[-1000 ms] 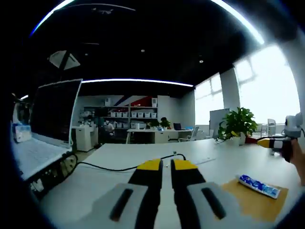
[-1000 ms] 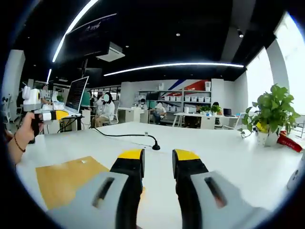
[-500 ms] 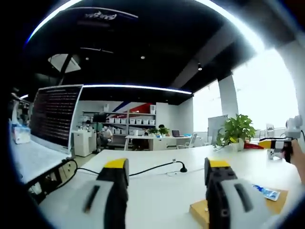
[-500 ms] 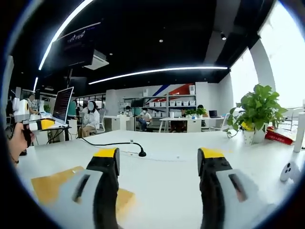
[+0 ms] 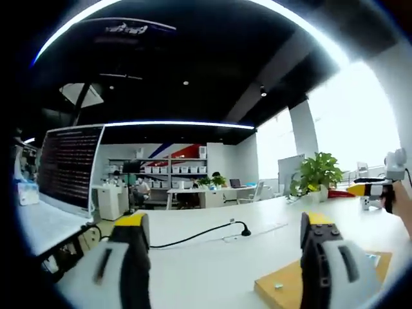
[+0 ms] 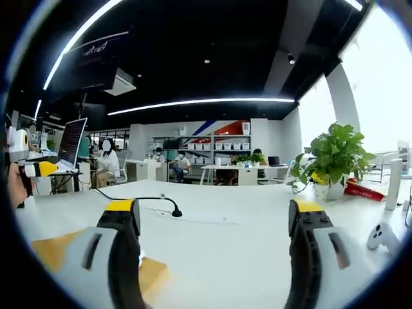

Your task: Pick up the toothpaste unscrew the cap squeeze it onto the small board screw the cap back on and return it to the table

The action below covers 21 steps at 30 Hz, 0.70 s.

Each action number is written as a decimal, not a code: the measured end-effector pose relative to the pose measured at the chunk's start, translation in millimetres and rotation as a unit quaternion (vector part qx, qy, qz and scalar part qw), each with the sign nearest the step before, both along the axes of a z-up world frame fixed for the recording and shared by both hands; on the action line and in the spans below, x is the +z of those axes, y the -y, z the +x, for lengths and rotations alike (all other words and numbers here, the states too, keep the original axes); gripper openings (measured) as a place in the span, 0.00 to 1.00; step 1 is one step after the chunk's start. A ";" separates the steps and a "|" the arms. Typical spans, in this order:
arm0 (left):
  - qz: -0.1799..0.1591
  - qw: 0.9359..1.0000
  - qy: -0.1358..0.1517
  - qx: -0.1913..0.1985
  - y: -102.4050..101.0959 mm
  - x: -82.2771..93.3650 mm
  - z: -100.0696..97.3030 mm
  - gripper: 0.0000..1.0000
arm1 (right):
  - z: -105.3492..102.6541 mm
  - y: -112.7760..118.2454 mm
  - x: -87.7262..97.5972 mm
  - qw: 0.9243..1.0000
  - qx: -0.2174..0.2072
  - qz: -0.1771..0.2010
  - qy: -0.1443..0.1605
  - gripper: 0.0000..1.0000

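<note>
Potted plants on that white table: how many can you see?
1. The same potted plant stands toward the far right of the white table in both the left gripper view and the right gripper view. Small greenery on distant desks is too tiny to count.

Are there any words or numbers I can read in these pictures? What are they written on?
None can be read.
Hanging ceiling sign: pale lettering, too blurred to read.
Big screen: rows of tiny dots or text, too small to read.
Toothpaste: just a sliver shows behind the left gripper, print unreadable.
Shelf boxes: any labels too small to tell.
</note>
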<state>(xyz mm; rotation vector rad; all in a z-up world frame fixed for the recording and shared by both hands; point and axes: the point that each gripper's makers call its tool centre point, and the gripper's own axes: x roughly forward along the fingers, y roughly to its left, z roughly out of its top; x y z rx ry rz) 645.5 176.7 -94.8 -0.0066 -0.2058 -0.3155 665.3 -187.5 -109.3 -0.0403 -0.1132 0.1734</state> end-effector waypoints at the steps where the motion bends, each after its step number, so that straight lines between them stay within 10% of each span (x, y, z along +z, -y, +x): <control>1: 0.002 1.000 0.000 -0.005 2.5 0.3 -0.6 0.99 | 0.5 -1.7 -1.8 1.000 0.004 0.002 -0.004 1.00; 21: 0.019 0.999 -0.017 -0.038 20.0 -13.7 3.3 0.99 | 2.7 -15.0 -12.1 0.999 0.034 0.005 -0.017 1.00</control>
